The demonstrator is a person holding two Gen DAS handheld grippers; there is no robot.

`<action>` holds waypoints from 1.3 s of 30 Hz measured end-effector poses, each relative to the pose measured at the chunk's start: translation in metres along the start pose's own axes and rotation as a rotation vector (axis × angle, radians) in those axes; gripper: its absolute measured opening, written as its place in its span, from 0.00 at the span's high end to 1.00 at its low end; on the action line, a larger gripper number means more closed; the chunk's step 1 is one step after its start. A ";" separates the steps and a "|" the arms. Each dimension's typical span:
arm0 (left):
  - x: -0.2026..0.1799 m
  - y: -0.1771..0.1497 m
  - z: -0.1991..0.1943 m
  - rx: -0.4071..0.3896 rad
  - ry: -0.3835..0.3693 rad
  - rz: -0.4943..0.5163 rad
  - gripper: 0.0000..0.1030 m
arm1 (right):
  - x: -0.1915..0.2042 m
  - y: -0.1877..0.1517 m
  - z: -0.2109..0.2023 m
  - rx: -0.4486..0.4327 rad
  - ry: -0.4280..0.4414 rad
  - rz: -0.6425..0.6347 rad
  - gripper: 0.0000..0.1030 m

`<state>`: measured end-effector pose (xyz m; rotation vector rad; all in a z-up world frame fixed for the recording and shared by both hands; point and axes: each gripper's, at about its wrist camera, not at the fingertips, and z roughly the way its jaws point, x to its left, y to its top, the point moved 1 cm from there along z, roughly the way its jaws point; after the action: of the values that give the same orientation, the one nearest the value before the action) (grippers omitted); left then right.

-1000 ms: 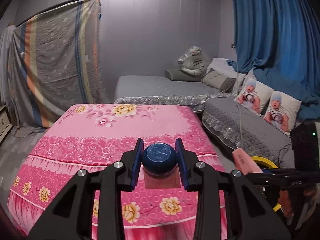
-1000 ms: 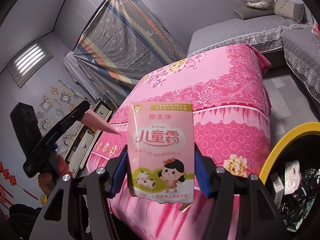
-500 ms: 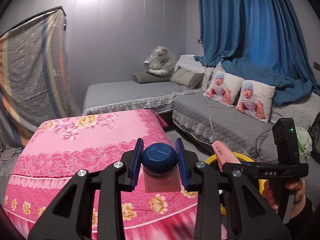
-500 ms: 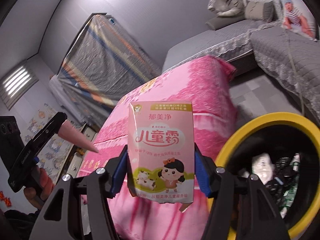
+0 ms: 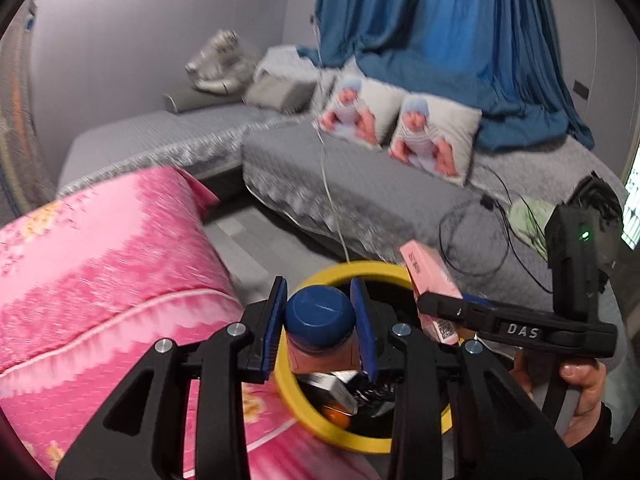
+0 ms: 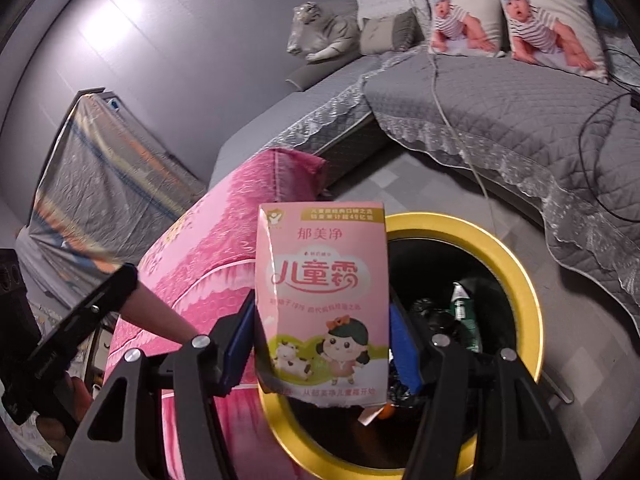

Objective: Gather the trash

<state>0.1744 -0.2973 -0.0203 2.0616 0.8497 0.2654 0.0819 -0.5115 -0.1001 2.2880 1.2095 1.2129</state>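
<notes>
Pink carton [image 6: 322,300]: pinched upright between the pads of the right gripper [image 6: 320,344], printed face to the camera; a second ago it hung over the pink-covered table, now it hangs at the near rim of the bin.
Blue-capped bottle [image 5: 320,316]: clamped at the cap by the left gripper [image 5: 320,322], pads pressed on either side; it too has swung off the table and now sits over the bin's mouth.
Yellow-rimmed bin [image 6: 524,280]: on the floor just beside the table, already holding dark wrappers and a green tube; a second ago only a sliver of rim showed, now the whole opening lies under both grippers.
Pink-covered table [image 5: 100,264]: slid off to the left of both views; no trash shows on the part I can see.
Grey sofa [image 5: 360,188]: beyond the bin, with two printed cushions and a trailing cable.
Meaning: I'd say the carry is about done and both pieces look ready to drop; the carton is nearer the rim, so it seems the likelier to miss.
</notes>
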 end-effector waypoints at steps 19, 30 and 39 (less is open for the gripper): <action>0.049 -0.022 -0.076 -0.225 0.189 -0.063 0.08 | 0.006 0.003 -0.019 -0.140 -0.291 -0.010 0.07; 0.111 -0.078 -0.180 -0.309 0.540 -0.126 0.08 | 0.090 -0.032 0.045 -0.082 -0.302 -0.178 0.07; 0.131 -0.136 -0.253 -0.326 0.749 -0.190 0.08 | 0.227 -0.095 0.012 -0.288 -0.208 -0.456 0.07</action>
<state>0.0882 0.0049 0.0088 1.5522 1.3293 1.0373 0.1065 -0.2743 -0.0379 1.7538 1.2880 0.8887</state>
